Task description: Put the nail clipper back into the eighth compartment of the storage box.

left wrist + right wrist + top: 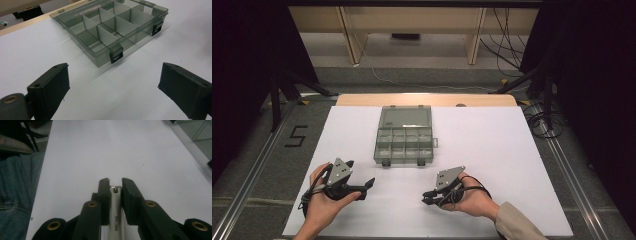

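Observation:
A smoky clear plastic organiser box (404, 142) sits on the white sheet at the table's middle, lid (406, 116) folded back, its several compartments looking empty. In the left gripper view the box (112, 32) lies just ahead, with two black latches on its near wall. My left gripper (361, 173) rests at the near left, open wide, nothing between its jaws (113, 82). My right gripper (427, 196) lies at the near right, pointing left. Its jaws (115, 182) are shut on a slim silver metal piece (115, 207) that looks like a nail clipper.
The white sheet (497, 150) covers most of the table, with a wooden edge (427, 99) showing at the back. Black cables and stand legs (542, 120) lie on the floor to the right. A person's jeans-clad leg (15, 195) borders the sheet in the right gripper view.

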Demonstrator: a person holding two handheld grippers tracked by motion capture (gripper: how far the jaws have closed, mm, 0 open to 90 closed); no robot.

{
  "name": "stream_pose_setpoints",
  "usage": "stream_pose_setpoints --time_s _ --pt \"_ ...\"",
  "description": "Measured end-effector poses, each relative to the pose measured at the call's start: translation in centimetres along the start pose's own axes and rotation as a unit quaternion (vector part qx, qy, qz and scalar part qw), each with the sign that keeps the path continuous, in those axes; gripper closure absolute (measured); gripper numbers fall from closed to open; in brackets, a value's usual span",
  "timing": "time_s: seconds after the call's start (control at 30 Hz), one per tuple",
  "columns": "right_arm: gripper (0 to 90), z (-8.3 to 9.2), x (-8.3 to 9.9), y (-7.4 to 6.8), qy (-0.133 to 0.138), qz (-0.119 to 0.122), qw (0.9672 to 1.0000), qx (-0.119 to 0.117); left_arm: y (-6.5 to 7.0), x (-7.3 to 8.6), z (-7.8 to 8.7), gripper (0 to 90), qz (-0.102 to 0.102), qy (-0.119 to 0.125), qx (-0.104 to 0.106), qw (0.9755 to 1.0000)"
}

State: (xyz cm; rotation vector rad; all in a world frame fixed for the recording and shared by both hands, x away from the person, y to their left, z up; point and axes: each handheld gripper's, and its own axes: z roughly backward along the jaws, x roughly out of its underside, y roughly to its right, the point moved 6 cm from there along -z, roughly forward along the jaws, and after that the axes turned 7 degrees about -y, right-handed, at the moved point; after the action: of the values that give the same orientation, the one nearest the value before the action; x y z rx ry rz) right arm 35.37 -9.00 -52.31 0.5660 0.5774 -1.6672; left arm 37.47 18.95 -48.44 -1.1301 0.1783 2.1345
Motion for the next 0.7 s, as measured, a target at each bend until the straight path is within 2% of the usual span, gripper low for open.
stream_pose_setpoints --time_s 0.03,0.13,0.17,0.2,0.23,0.27,0.47,0.57,0.63,0.7 --pt "78.1 0.2 -0.1 0.1 0.007 -0.013 0.9999 0.003 0.0 0.0 0.0 8.6 0.001 0.000 0.000 1.0000" --pt "78.1 0.4 -0.2 0.4 0.015 -0.020 0.9997 0.009 0.0 0.0 0.0 8.6 0.002 0.002 0.000 1.0000" --pt "78.1 0.5 -0.4 0.5 0.027 -0.027 0.9992 0.015 0.0 0.0 0.0 8.7 0.002 0.002 0.000 1.0000" --pt "78.1 0.5 -0.4 0.5 0.027 -0.027 0.9992 0.015 0.1 0.0 0.1 8.7 0.013 0.001 -0.004 0.9999" --pt "78.2 0.7 -0.5 0.6 0.028 -0.031 0.9990 0.015 0.1 0.0 0.1 8.7 0.015 0.001 -0.003 0.9999" --pt "78.2 0.8 -0.5 0.7 0.032 -0.037 0.9987 0.017 0.1 0.0 0.0 8.7 0.006 0.002 0.000 1.0000" --pt "78.2 1.3 -0.7 1.3 0.052 -0.058 0.9963 0.035 0.2 0.0 0.1 8.9 0.013 0.005 -0.005 0.9999" --pt "78.2 1.8 -0.8 1.7 0.061 -0.072 0.9945 0.046 0.1 0.0 0.1 8.9 0.009 0.005 -0.006 0.9999" --pt "78.2 1.9 -0.9 2.0 0.070 -0.074 0.9927 0.064 0.1 0.0 0.1 9.0 0.010 0.004 -0.006 0.9999" --pt "78.2 2.3 -1.0 2.3 0.076 -0.083 0.9912 0.069 0.2 -0.1 0.0 9.0 0.013 0.006 -0.005 0.9999"
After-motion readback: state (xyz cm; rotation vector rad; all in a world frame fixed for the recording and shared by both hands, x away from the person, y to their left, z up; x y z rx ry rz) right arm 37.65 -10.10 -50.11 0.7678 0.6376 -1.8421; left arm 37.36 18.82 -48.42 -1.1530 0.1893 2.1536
